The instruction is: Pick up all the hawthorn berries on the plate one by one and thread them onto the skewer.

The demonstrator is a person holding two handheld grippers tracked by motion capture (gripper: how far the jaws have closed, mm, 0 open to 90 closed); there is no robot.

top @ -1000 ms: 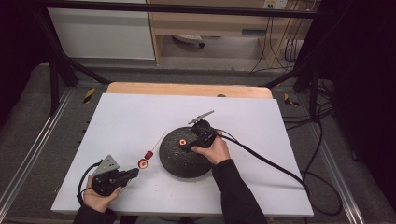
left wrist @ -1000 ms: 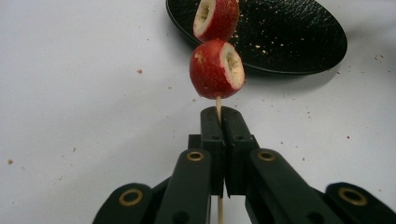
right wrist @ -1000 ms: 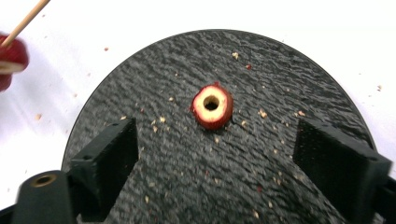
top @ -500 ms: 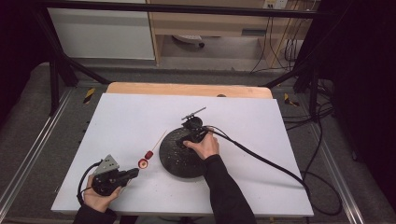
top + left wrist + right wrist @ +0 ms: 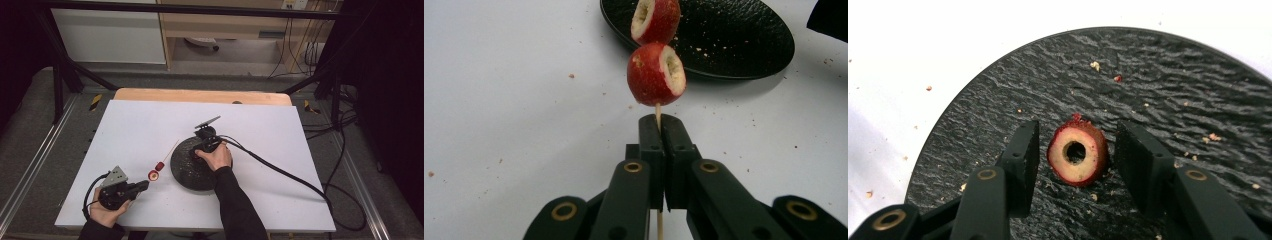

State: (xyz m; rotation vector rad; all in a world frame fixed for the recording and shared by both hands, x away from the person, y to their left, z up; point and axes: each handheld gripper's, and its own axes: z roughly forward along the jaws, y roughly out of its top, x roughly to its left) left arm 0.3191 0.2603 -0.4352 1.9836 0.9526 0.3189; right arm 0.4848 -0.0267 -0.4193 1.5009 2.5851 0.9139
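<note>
Red cored fruit piece (image 5: 1078,155), hollow through its centre, lying flat on the round black textured plate (image 5: 1198,85) near the plate's middle, bracketed by the fingers (image 5: 1023,150) of the right gripper (image 5: 1075,150). Fingers just now closing in on it, a narrow gap visible on each side, pads not yet pressing. Step in hand judged as: pickup of the next fruit piece for threading. Thin wooden skewer (image 5: 657,112) clamped tight in the clenched fingers (image 5: 651,142) of the left gripper (image 5: 663,125), held low over the white tabletop (image 5: 130,125) just left of the plate, tip directed toward the plate. Two red cored fruit pieces (image 5: 655,74) already threaded on the skewer, one just above the fingers, the second farther along the shaft. In the high view: right gripper (image 5: 200,150) over the plate, left gripper (image 5: 142,186) near the front left of the tabletop, skewered fruit (image 5: 156,172) between the two. Next move, as judged: finish closing until both pads seat on the red skin, with light force to avoid crushing the soft flesh; lift clear of the plate; turn the piece to bring its bore in line with the skewer tip; slide on. Risk: piece skidding on the plate if one pad lands first.
</note>
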